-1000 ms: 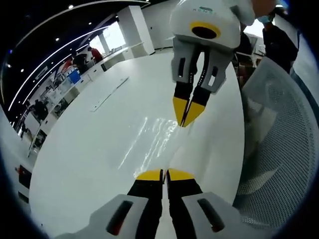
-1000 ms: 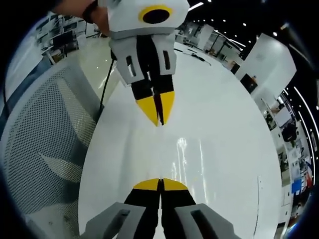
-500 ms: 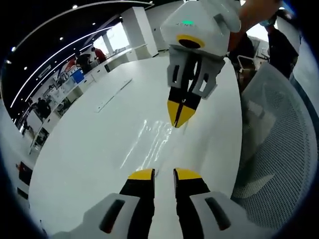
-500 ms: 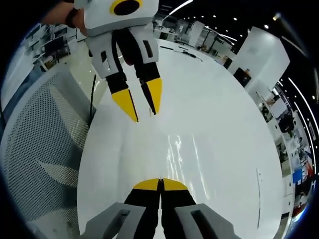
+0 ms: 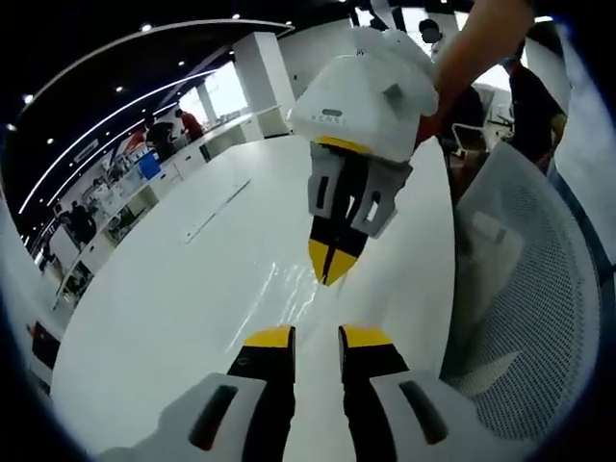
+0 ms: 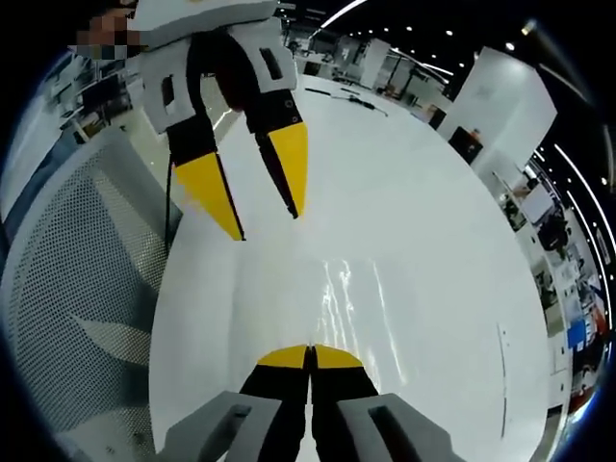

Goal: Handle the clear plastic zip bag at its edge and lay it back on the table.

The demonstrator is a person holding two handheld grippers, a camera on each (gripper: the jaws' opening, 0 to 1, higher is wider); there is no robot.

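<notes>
The clear plastic zip bag lay flat on the glossy white oval table, readable mostly as a patch of streaky glare on the surface between the two tools, which suggested it was already spread out, not bunched. In the right gripper view, the right gripper had its yellow-tipped black jaws pressed together at what looked like the bag's near edge; I judged it was pinching that edge to keep the film taut and low, though the transparent plastic made the contact hard to confirm. The left gripper had its jaws parted with a clear gap and held nothing, hovering just above the bag's opposite end. A white mesh chair stood beside the table edge, apart from the bag.
</notes>
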